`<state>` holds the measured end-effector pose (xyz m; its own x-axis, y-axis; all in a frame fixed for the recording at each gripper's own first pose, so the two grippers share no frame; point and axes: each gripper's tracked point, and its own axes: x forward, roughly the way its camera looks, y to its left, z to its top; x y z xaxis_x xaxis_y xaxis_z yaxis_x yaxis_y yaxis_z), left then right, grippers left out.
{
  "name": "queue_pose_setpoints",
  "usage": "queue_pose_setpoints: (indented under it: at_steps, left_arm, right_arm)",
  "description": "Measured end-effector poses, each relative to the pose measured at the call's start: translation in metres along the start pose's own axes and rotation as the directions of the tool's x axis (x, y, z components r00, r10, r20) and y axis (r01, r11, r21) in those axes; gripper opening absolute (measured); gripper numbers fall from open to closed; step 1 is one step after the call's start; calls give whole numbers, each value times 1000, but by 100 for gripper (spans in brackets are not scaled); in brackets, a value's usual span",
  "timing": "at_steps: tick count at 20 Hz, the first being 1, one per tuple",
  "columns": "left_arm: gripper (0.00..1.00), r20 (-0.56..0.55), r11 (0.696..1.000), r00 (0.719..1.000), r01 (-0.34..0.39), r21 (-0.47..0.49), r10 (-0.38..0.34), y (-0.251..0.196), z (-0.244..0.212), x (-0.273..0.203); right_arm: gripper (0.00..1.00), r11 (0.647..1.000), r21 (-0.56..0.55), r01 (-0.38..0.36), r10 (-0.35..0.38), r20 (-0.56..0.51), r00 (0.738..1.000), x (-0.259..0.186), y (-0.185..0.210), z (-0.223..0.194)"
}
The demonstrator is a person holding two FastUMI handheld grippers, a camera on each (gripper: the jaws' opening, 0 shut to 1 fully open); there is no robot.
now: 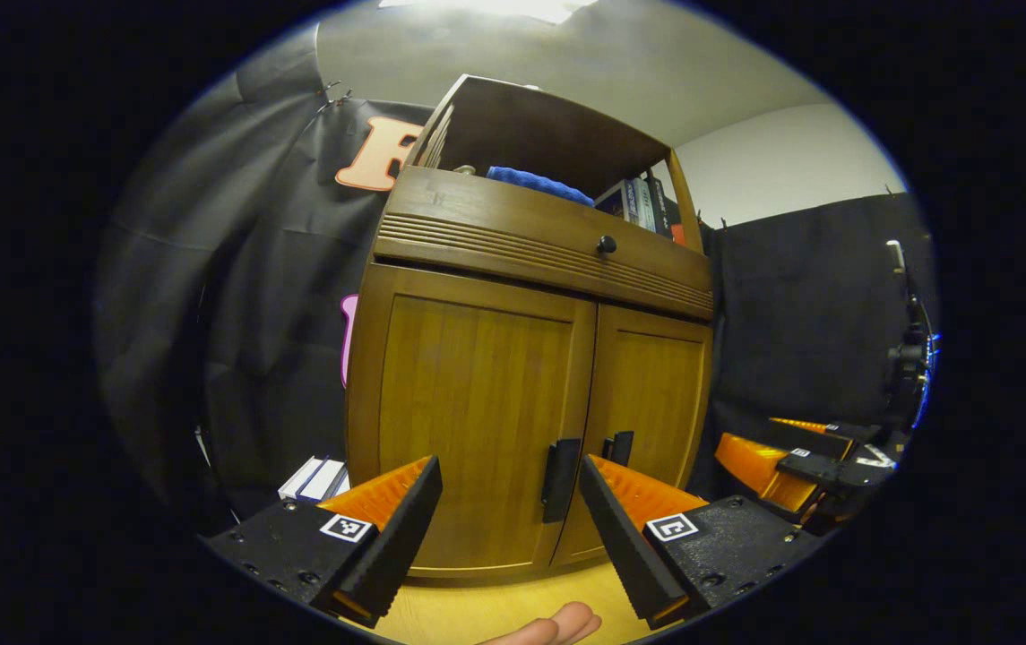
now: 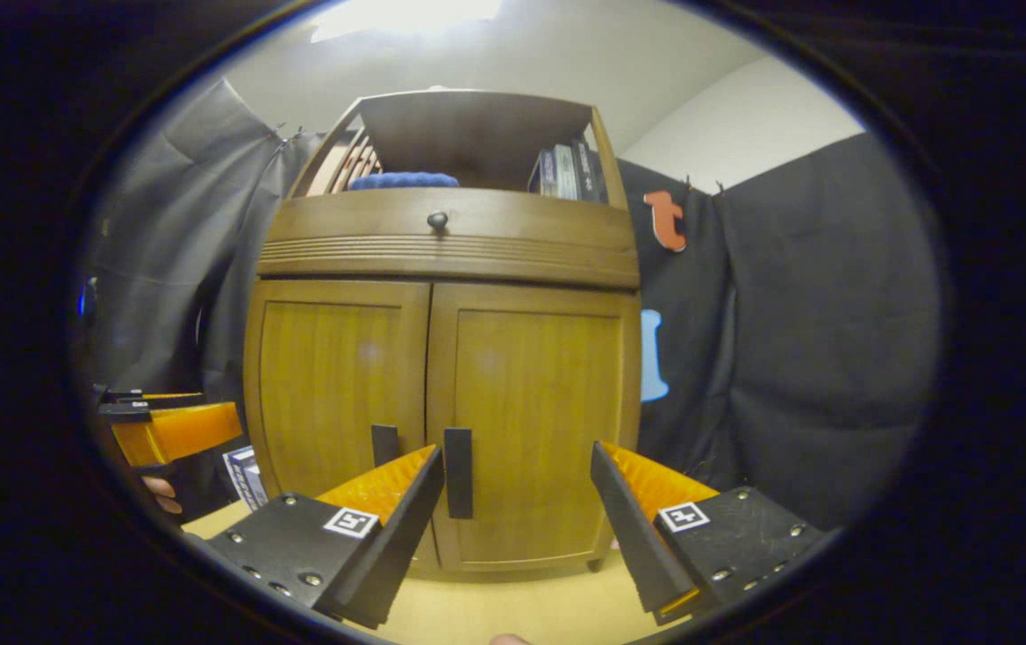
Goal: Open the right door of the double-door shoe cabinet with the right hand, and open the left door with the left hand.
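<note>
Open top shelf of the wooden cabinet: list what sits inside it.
A blue folded cloth, upright books at one end, slanted flat items at the other. The cloth hides whatever lies behind it.

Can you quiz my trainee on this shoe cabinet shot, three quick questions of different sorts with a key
1. True or false: both cabinet doors are shut.
2. The right gripper is: A) clamped on the right door handle, B) open and short of it, C) holding a book.
3. Fill in: above the doors sits a drawer with a round ____.

Key: 1 true, the left door and right door lie flush. 2 B; the left gripper is open too, near the left door handle. 3 knob.
</note>
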<state>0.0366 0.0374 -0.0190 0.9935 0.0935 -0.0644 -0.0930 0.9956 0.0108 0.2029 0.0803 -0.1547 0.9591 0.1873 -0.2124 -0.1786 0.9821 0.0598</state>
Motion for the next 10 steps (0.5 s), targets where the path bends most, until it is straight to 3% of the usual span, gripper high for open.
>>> queue_pose_setpoints:
  at_steps: [2,3,5,7,9,10]
  left_arm:
    - [95,5,1000,1000,-1,9,1,5,2,1]
    - [95,4,1000,1000,-3,19,3,7,2,2]
    - [95,1,999,1000,-9,35,9,11,1,6]
    - [95,-4,999,1000,-22,37,22,16,0,9]
    - [95,-14,999,999,-31,29,31,21,-3,15]
    - [95,-16,999,999,-34,25,35,23,-3,17]
  right_arm:
    - [94,998,15,-53,54,-35,998,26,19,-15]
    - [100,999,6,-42,42,-36,998,38,19,-20]
    - [98,1000,-11,-13,12,-49,999,62,16,-31]
    - [94,999,14,-52,53,-65,996,86,30,-38]
    - [98,996,33,-87,90,-107,990,106,43,-52]
    - [94,997,22,-71,73,-118,990,113,42,-59]
